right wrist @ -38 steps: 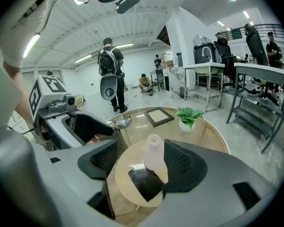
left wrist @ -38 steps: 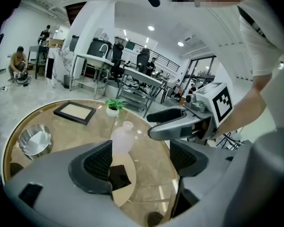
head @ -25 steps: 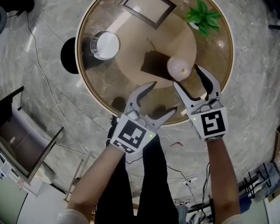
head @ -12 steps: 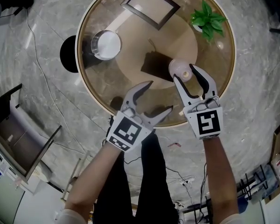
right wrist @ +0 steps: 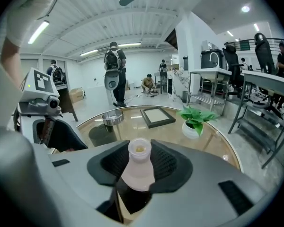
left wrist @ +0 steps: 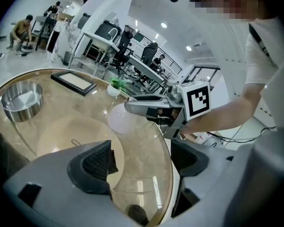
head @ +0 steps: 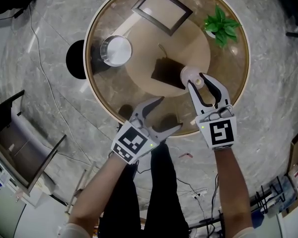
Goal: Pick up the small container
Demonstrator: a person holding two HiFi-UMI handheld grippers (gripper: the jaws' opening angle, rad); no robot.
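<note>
**Glass table (head: 228,83): grip set, lift pending**

Near the front edge, small container (head: 188,74) upright, clamped by the right gripper (head: 197,80), jaws having just been closing onto its sides. Apparently not yet raised off the glass. Left gripper (head: 171,113) spread wide, empty. Remaining: the lift.

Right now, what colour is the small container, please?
The small container is pale pink; right gripper view.

Ceiling lamps (right wrist: 41,30) light the room brightly and evenly, and the glass tabletop (head: 109,90) carries pale streaks of glare. Both gripper views bend strongly toward their black corners, and the near jaws of the left gripper (left wrist: 142,160) look soft. In the head view the small container (head: 189,75) is an almost washed-out spot.
</note>
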